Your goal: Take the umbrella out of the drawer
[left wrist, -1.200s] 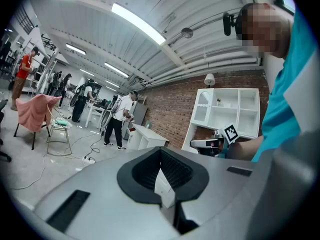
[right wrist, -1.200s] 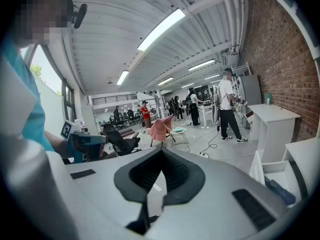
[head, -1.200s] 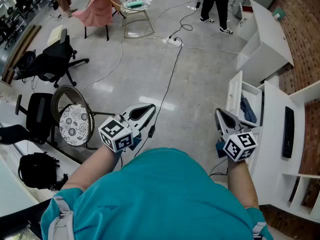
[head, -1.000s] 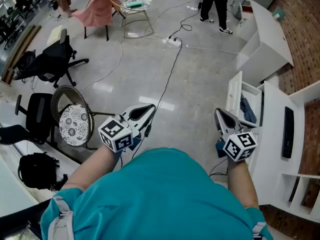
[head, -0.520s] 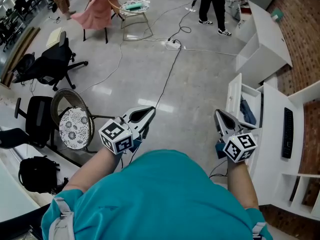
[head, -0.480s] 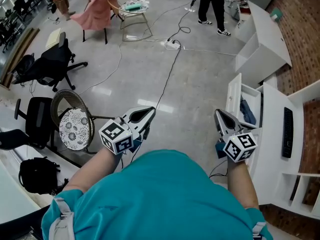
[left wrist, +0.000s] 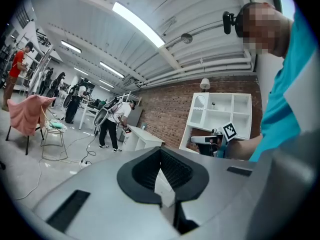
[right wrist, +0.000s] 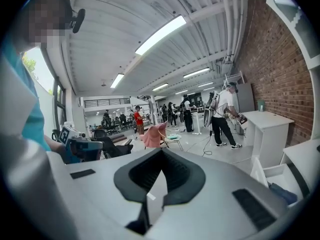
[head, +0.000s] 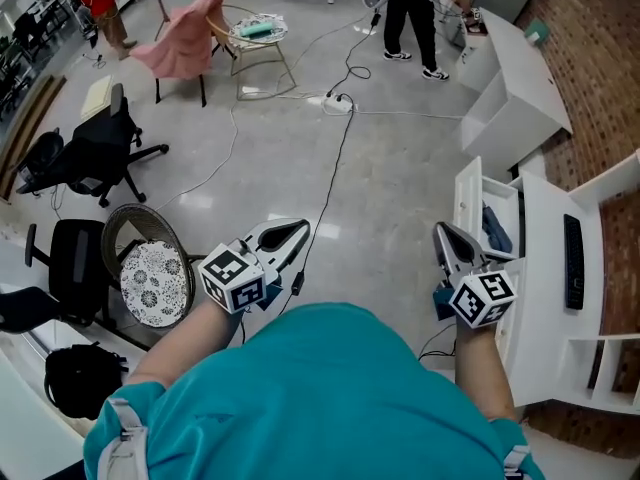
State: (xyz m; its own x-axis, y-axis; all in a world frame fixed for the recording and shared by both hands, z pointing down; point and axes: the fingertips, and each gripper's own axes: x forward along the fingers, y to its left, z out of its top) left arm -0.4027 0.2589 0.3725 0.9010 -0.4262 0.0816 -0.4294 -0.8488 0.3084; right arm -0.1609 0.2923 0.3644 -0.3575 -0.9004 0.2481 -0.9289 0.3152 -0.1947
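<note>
In the head view the white drawer (head: 470, 200) stands pulled open from the desk at the right. A dark blue folded thing, seemingly the umbrella (head: 495, 228), lies inside it. My right gripper (head: 441, 232) hovers just left of the drawer's front, jaws shut and empty. In the right gripper view the drawer (right wrist: 274, 172) and the blue umbrella (right wrist: 285, 194) show at the lower right, beyond my right gripper (right wrist: 161, 153). My left gripper (head: 298, 229) is held over the floor, well left of the drawer, shut on nothing. In its own view the left gripper (left wrist: 160, 150) points level across the room.
A white desk (head: 545, 298) with a black keyboard (head: 572, 262) is at the right, a white cabinet (head: 520, 88) beyond it. A black cable (head: 335, 163) crosses the floor. A round wicker chair (head: 150, 276) and black office chairs (head: 95, 153) stand left. A person (head: 405, 13) stands far back.
Both grippers have been carried a little way forward across the floor, the right one rising slightly. Their jaws stay shut. Nothing was grasped or released.
</note>
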